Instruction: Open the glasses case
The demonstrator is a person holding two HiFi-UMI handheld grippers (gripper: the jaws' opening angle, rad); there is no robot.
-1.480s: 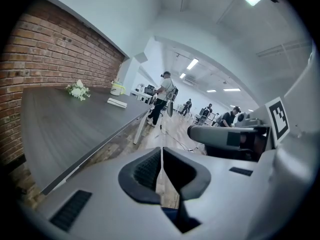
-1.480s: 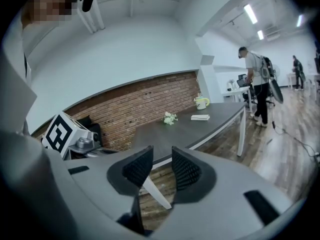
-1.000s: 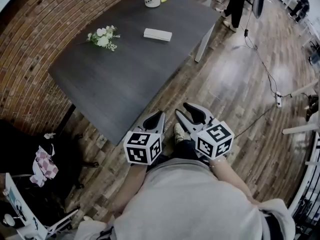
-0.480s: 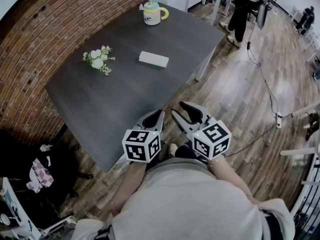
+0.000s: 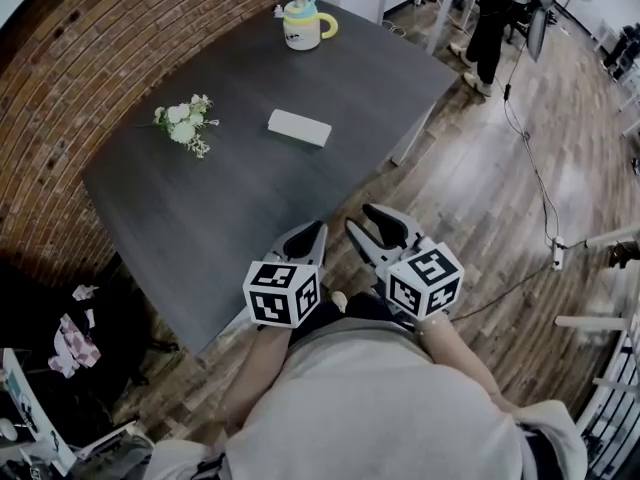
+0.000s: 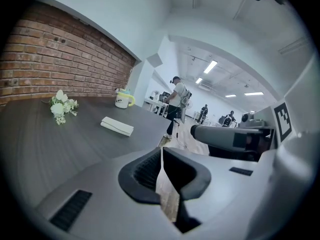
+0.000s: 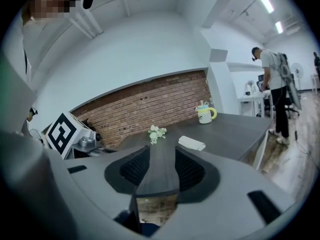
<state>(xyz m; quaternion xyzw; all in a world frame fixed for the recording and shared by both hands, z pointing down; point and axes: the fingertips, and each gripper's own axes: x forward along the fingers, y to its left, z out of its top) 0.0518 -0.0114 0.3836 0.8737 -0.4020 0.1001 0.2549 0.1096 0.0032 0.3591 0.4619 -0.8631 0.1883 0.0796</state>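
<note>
Case | on table | well beyond left tool, right tool

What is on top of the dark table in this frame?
On the table lie a small bunch of white flowers and a pale glasses case, with a mug near the far edge. The case is closed, so its inside is hidden.

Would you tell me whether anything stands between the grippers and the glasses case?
Nothing visible does: only bare table separates the left gripper and right gripper from the glasses case; flowers left of it, mug beyond.
</note>
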